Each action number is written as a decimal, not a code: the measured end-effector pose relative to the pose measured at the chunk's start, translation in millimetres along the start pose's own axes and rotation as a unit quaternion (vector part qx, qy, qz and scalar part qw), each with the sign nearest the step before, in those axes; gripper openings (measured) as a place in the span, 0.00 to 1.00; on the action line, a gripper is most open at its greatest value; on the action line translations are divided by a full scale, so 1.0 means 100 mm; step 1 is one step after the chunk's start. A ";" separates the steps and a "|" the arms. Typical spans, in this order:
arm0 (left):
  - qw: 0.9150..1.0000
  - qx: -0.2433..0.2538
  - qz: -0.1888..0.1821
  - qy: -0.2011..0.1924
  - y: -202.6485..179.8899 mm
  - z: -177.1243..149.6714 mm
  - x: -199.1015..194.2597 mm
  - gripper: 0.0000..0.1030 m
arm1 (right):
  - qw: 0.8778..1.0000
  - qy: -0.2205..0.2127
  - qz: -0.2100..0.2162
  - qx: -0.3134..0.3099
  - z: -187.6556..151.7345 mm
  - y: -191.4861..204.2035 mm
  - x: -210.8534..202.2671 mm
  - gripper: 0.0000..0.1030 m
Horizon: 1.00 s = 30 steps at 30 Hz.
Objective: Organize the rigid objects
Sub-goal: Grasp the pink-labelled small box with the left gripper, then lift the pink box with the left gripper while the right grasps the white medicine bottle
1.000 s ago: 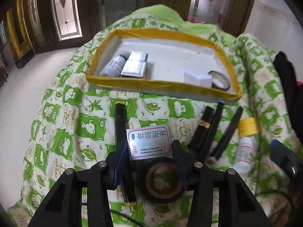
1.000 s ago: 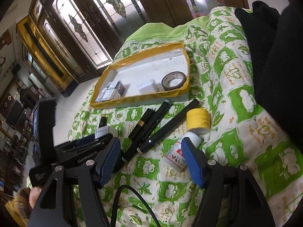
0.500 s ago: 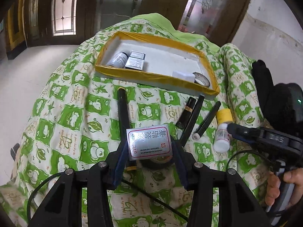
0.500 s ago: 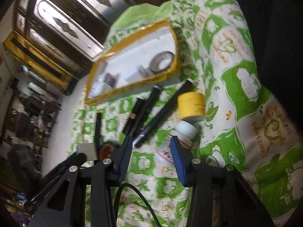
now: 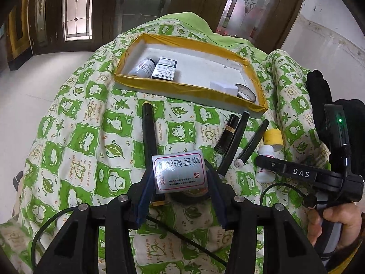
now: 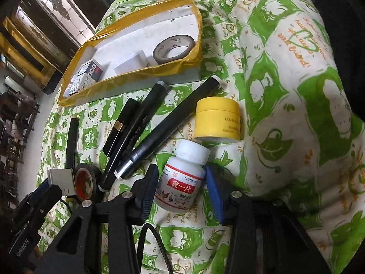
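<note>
the left gripper (image 5: 180, 178) is pinching a small silver box with a red-bordered label (image 5: 179, 173), both blue pads pressing on its sides and lifting it clear of the green-and-white patterned cloth (image 5: 75, 141). a roll of black tape (image 6: 87, 181) is lying on the cloth just beneath it, beside a long black pen (image 5: 148, 134).

the right gripper (image 6: 181, 189) is tilting down over a white medicine bottle with a red label (image 6: 182, 178), which is lying on its side on the cloth. the bottle is sitting between the blue pads, which are standing just beside its sides; the jaws are opening slightly, and i cannot tell whether either pad is touching it. a yellow jar (image 6: 217, 118) is touching the bottle's cap end. three more black pens and tubes (image 6: 159, 134) are lying fanned out next to it.

farther back, a yellow-taped white tray (image 5: 189, 90) is holding a small dark-capped bottle (image 5: 142, 67), a printed carton (image 5: 164, 69), a plain white box (image 6: 132, 62) and a grey tape roll (image 6: 174, 48).
</note>
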<state>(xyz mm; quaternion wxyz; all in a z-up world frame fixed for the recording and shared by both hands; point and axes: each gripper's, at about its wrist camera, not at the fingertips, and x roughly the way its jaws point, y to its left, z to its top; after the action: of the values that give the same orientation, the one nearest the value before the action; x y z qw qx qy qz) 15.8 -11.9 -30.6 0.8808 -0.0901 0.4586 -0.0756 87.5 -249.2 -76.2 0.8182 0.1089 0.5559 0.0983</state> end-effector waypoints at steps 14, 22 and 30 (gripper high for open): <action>1.000 0.001 0.005 0.003 0.00 0.00 0.02 0.48 | 0.998 -0.019 0.019 -0.049 -0.08 0.23 -0.05 0.36; 1.000 0.004 0.017 -0.003 0.00 -0.01 0.01 0.48 | 0.996 -0.044 0.050 -0.059 -0.12 0.27 -0.22 0.36; 0.999 0.009 0.035 -0.011 -0.02 -0.02 -0.01 0.48 | 0.993 -0.062 0.078 -0.069 -0.12 0.32 -0.45 0.36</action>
<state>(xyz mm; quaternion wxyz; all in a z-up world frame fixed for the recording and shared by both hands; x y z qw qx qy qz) 13.0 -14.1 -30.3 0.8888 -0.0675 0.4507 -0.0481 58.7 -230.0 -31.7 0.8466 0.1007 0.4857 0.1928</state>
